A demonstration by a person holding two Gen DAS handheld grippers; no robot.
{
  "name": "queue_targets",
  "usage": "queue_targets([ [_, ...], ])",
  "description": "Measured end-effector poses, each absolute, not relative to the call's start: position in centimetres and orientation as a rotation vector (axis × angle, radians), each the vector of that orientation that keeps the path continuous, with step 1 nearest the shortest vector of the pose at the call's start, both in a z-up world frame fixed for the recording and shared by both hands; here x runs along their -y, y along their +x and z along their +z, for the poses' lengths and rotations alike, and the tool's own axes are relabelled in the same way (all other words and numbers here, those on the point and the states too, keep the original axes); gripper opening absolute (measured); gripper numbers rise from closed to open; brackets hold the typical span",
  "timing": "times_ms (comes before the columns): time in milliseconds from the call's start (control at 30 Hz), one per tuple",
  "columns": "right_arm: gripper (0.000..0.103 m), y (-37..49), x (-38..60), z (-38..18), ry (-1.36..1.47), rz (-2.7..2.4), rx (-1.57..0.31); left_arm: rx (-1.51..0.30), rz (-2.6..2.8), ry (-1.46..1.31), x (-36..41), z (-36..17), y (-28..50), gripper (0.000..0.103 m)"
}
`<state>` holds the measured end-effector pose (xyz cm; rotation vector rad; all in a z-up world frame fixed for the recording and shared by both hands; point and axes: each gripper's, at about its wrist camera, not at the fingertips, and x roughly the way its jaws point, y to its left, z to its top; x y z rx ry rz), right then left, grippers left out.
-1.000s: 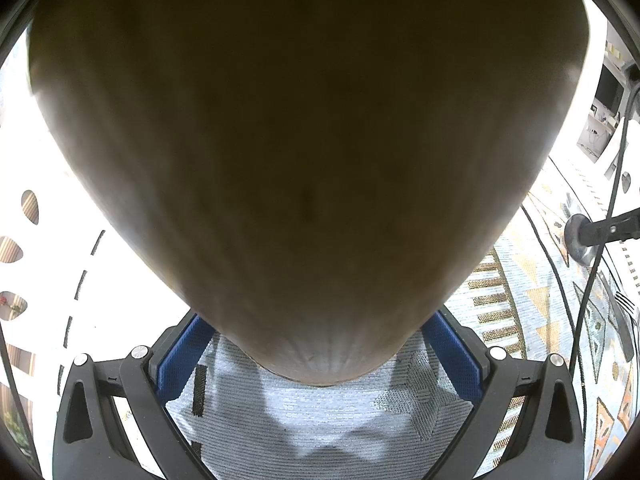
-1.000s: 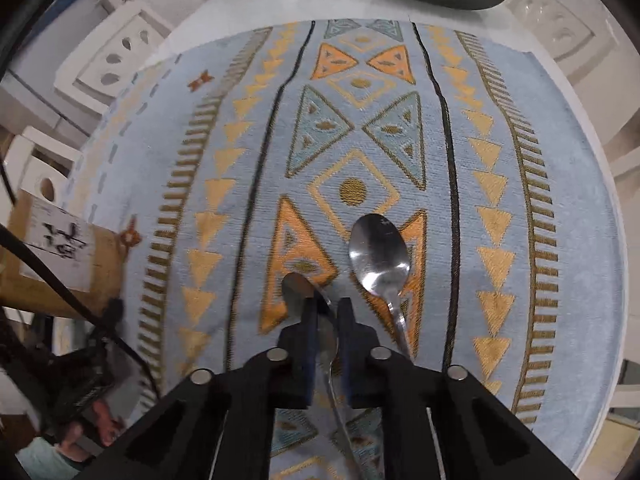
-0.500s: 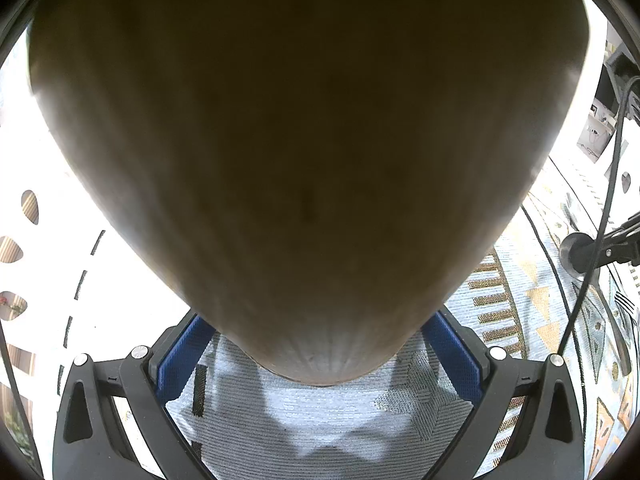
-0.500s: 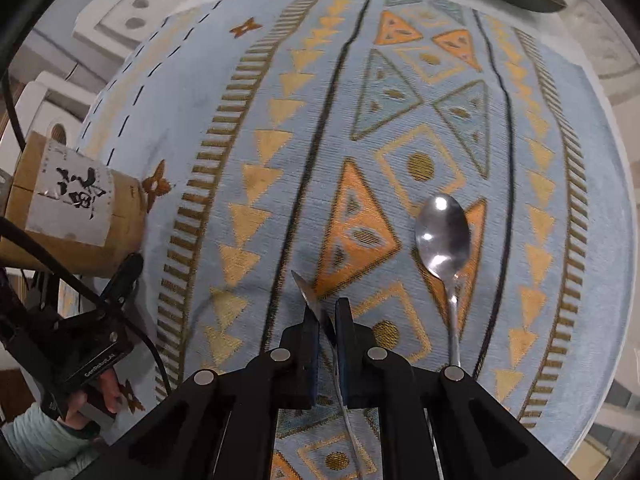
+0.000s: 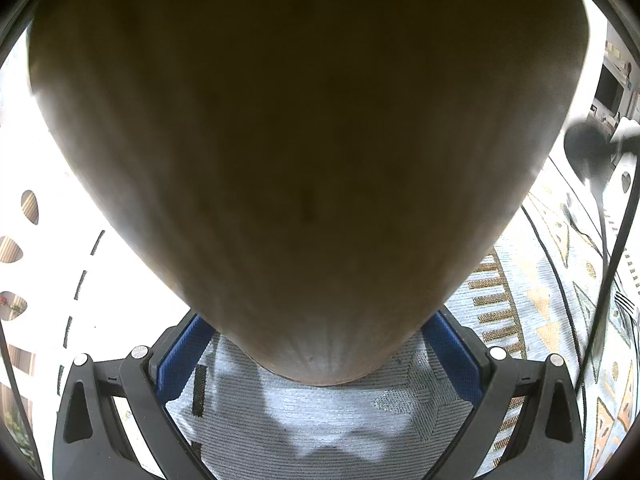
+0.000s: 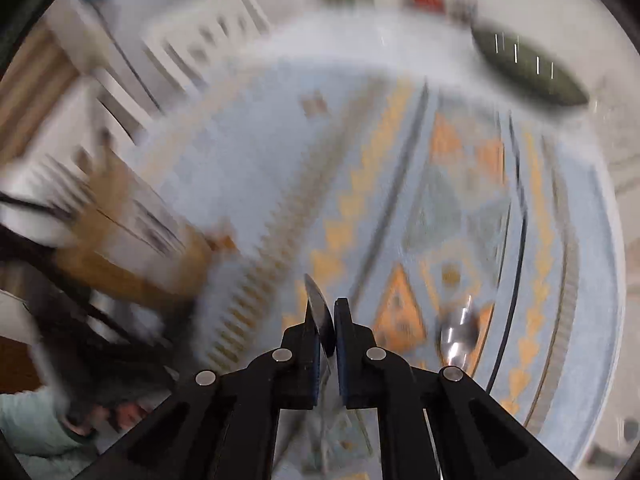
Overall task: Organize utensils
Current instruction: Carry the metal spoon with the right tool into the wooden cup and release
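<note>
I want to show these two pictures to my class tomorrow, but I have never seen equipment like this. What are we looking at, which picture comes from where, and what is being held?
There is no robot here. A person holds a black two-finger gripper in each hand, and each carries a wide-angle camera looking along its fingers.

In the left camera's view, the left gripper clasps a tall tan wooden holder, which fills most of the picture.

In the right camera's view, blurred by motion, the right gripper is shut on a thin silver metal utensil, seen edge-on. A second shiny metal spoon lies on the pale blue cloth with orange triangles. A dark green leaf-shaped dish sits at the far edge.
</note>
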<state>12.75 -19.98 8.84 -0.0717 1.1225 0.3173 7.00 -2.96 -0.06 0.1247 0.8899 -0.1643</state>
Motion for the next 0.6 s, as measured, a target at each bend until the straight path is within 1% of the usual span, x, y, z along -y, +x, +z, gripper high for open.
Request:
queue_targets([
  [133, 0.006, 13.4, 18.8, 14.1, -0.093, 0.276, -0.942, -0.890, -0.165, 0.124, 2.9, -0.1, 7.0, 0.102],
  [267, 0.006, 14.2, 19.2, 17.8, -0.036, 0.285, -0.802, -0.890, -0.165, 0.124, 3.0, -0.1, 7.0, 0.102],
  [367, 0.006, 14.9, 18.5, 20.0, 0.014, 0.312, -0.726, -0.890, -0.165, 0.124, 2.9, -0.1, 7.0, 0.102],
  [600, 0.005, 12.8, 18.5, 26.1, 0.074, 0.398, -0.609, -0.890, -0.165, 0.124, 3.0, -0.1, 7.0, 0.102],
])
